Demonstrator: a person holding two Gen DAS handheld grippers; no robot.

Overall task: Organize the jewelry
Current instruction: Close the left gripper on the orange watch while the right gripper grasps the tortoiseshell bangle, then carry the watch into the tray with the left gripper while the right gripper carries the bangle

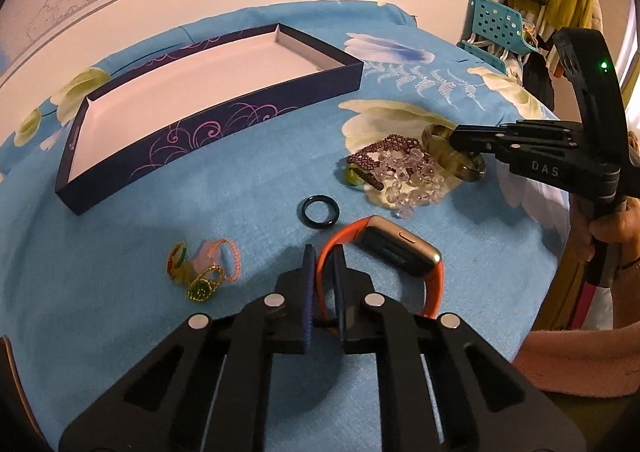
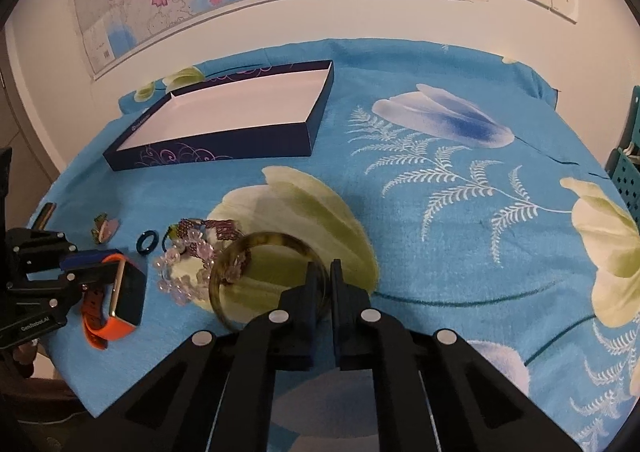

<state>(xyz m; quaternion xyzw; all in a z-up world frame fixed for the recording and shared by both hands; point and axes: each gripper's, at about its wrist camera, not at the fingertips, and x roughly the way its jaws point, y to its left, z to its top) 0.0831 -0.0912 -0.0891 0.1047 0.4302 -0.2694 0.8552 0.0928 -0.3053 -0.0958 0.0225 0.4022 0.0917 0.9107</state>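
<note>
The left tool (image 1: 323, 252) clamped the watch (image 1: 400, 252) strap, face lying rightward; the right tool (image 2: 323, 272) clamped the bangle (image 2: 256, 248) rim.

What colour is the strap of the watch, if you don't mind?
Orange; the watch strap shows best in the left wrist view.
</note>
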